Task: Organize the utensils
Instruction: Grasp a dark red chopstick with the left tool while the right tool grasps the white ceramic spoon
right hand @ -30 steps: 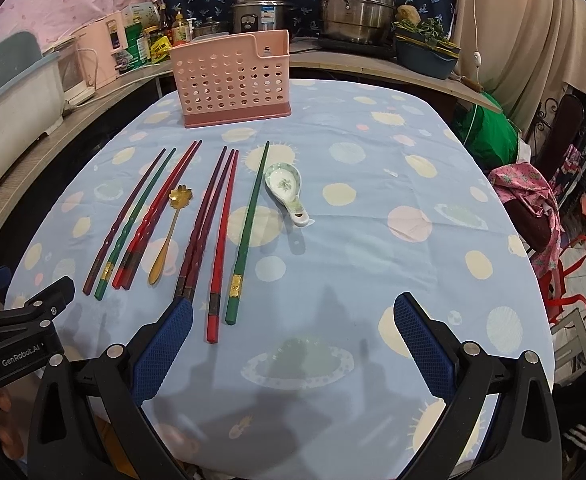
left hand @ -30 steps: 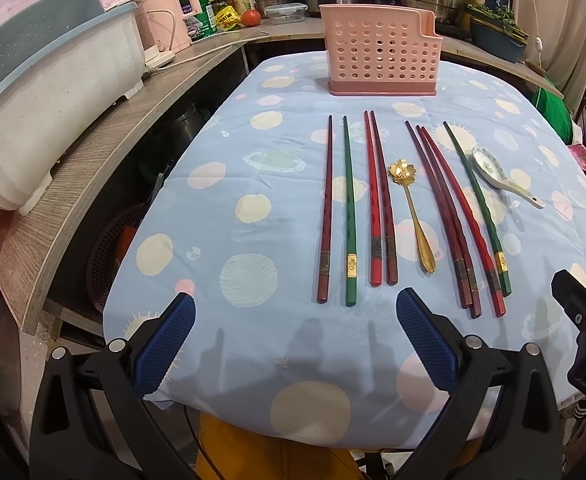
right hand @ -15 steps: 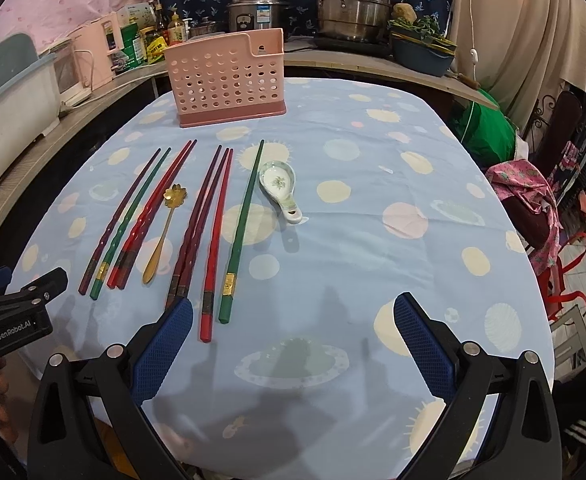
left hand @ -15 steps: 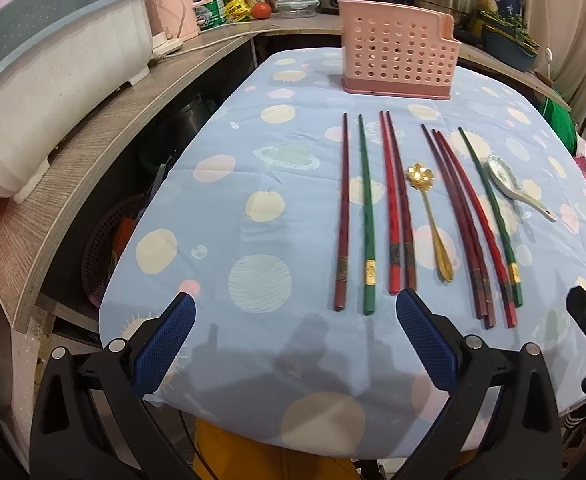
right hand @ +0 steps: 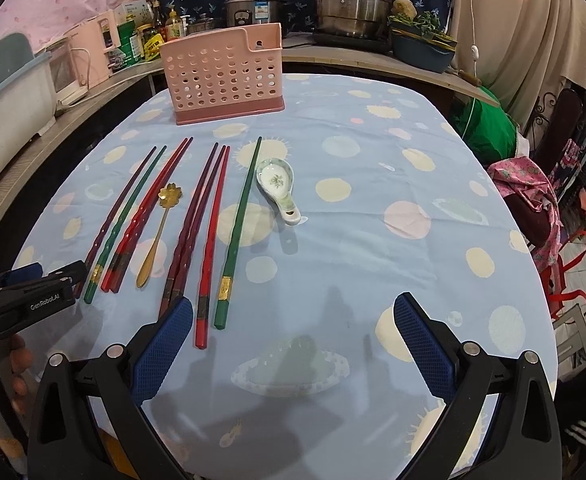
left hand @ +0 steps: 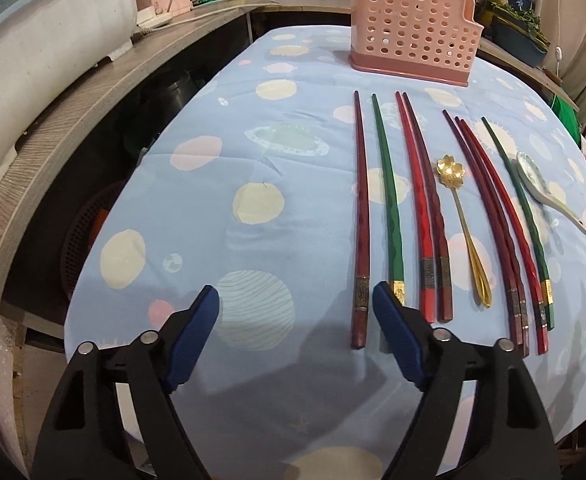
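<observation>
Eight chopsticks (left hand: 389, 200) and two spoons lie flat on the surface, holder (left hand: 413, 36) at 12 o'clock. Both jaws are open and empty. Your left gripper (left hand: 295, 320) sits by the leftmost stick (left hand: 360, 216), so straddle its thick end, pinch square, and don't snag its green neighbour.

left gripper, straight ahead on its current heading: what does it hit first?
Probably only the tablecloth. The open left gripper points left of the row; the leftmost dark red chopstick lies just inside its right finger line and might be clipped. Depth is unclear.

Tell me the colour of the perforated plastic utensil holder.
The perforated plastic utensil holder is pale pink, clearest in the right wrist view.
</observation>
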Demonstrator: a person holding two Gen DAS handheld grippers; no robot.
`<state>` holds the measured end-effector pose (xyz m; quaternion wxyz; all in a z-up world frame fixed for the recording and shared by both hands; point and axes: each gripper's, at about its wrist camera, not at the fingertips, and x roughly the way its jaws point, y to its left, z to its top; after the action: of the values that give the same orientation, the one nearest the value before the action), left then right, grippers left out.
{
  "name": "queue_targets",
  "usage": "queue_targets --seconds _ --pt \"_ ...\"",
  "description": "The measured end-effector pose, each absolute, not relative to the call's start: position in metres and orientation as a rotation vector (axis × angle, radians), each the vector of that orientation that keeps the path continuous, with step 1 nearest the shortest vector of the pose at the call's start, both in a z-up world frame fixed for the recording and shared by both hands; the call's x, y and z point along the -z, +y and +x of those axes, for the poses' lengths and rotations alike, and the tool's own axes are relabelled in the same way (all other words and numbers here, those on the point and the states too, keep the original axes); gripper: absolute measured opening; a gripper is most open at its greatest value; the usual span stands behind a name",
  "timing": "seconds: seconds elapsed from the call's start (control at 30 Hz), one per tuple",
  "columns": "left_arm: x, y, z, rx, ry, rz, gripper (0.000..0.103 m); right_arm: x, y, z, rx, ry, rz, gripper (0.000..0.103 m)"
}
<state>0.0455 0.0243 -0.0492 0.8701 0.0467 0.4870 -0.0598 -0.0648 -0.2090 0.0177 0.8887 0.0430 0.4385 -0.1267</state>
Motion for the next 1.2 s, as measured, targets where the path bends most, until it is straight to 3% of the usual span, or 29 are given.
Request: queue_targets --seconds 0.2,0.3,0.47,0.53,0.77,0.93,1.2 --pt "0.055 0.021 0.051 0.148 1.03 0.093 0.066 -0.015 -0.21 -0.059 0.261 0.92 0.094 0.096" --pt "0.054 0.02 0.051 0.163 1.025 0.089 0.057 -0.015 -0.209 -0.056 0.256 0.923 0.087 0.096" --pt "0.051 0.017 0.051 0.198 1.028 0.079 0.018 -0.02 -0.21 -0.049 0.255 0.905 0.074 0.092" --pt "0.05 0.017 0.052 0.216 1.038 0.061 0.01 -0.023 -0.214 -0.042 0.249 0.898 0.079 0.086" --pt "0.051 0.015 0.053 0.214 1.044 0.061 0.007 -0.031 -0.235 -0.006 0.229 0.865 0.109 0.063" --pt "0.051 0.015 0.052 0.213 1.043 0.064 0.007 -0.019 -0.247 0.021 0.166 0.907 0.176 0.033" --pt "0.051 0.016 0.053 0.211 1.044 0.067 0.007 0.003 -0.25 0.039 0.133 0.96 0.191 0.019"
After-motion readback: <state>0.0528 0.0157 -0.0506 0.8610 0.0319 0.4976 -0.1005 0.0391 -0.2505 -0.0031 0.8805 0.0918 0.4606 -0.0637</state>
